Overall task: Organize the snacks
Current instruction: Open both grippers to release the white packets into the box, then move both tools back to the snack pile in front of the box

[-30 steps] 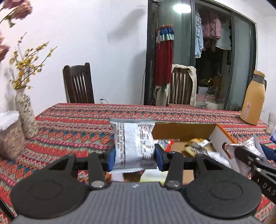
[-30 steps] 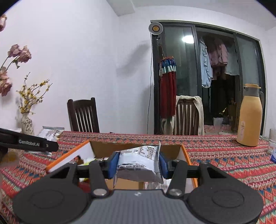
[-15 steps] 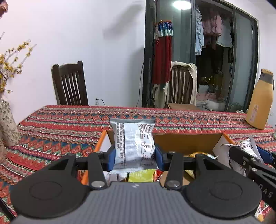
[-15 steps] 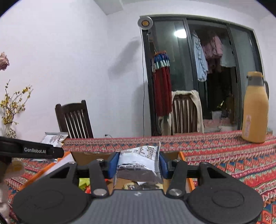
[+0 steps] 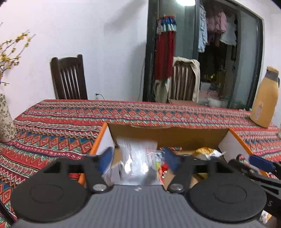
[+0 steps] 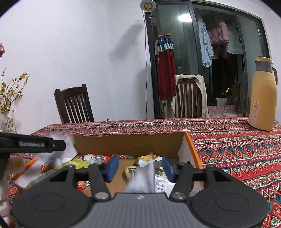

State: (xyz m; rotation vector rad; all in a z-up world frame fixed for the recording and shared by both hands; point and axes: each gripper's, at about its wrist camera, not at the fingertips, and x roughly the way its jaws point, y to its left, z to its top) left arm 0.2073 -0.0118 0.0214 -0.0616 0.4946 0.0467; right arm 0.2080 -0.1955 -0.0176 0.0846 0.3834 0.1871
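Now silver packets [image 5: 136,163] drop between just-opened tongs [image 5: 138,157].

- A plain white wall [image 6: 79,52] fills the left and centre of both views.
- A dark wooden chair [image 6: 73,105] with a slatted back stands against that wall, behind the table.
- The table wears a red patterned cloth [image 5: 140,112] of zigzags and diamonds.
- A dark-framed glass sliding door [image 6: 202,61] takes up the right side; a ceiling light [image 6: 184,18] reflects in it.
- Clothes [image 6: 217,35] hang behind the glass, perhaps on a balcony.
- A second chair [image 6: 189,98] has a beige garment draped over it.
- A round lamp [image 6: 147,5] tops a thin stand beside the door.
- A vase of yellow sprigs [image 5: 5,119] stands on the table at the left edge.
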